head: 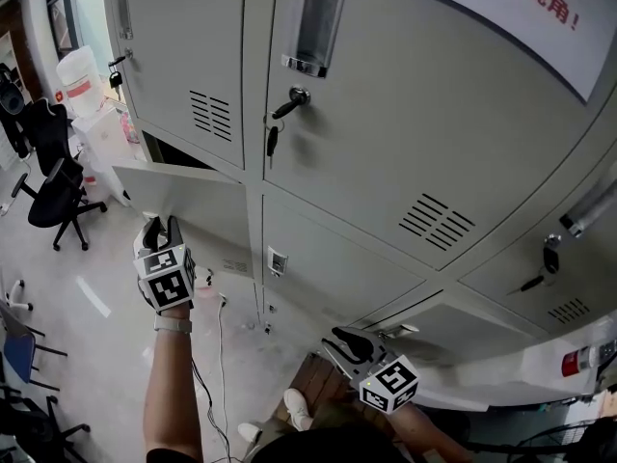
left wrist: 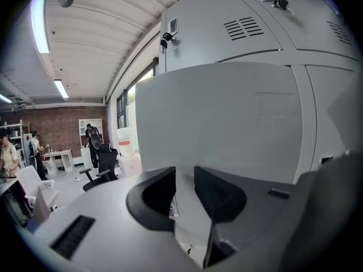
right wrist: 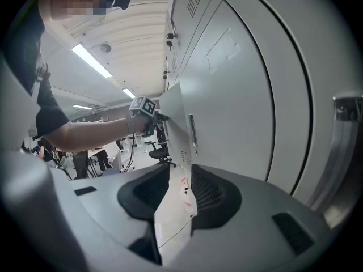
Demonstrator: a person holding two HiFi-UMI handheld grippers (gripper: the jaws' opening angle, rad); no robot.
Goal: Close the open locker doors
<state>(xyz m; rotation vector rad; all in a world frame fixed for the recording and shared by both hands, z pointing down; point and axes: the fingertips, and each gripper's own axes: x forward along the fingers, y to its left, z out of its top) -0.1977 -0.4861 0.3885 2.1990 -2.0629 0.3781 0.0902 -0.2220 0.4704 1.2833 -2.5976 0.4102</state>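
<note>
A bank of grey lockers (head: pixel 386 114) fills the head view. One lower left door (head: pixel 183 196) stands swung open. My left gripper (head: pixel 159 230) is at that door's edge; in the left gripper view the door panel (left wrist: pixel 227 123) runs between the jaws of the gripper (left wrist: pixel 184 194), and a sliver of room shows beside the left jaw. Lower right, another door (head: pixel 453 340) is ajar. My right gripper (head: pixel 349 340) grips it: the thin door edge (right wrist: pixel 174 208) is pinched between the pads of the gripper (right wrist: pixel 178 194).
Black office chairs (head: pixel 53 196) and a large water bottle (head: pixel 77 80) stand to the left. Keys hang from locks (head: pixel 287 102) on the shut doors. A cable (head: pixel 220 355) trails over the floor, and my shoe (head: pixel 297 408) is below. People (left wrist: pixel 8 152) stand far off.
</note>
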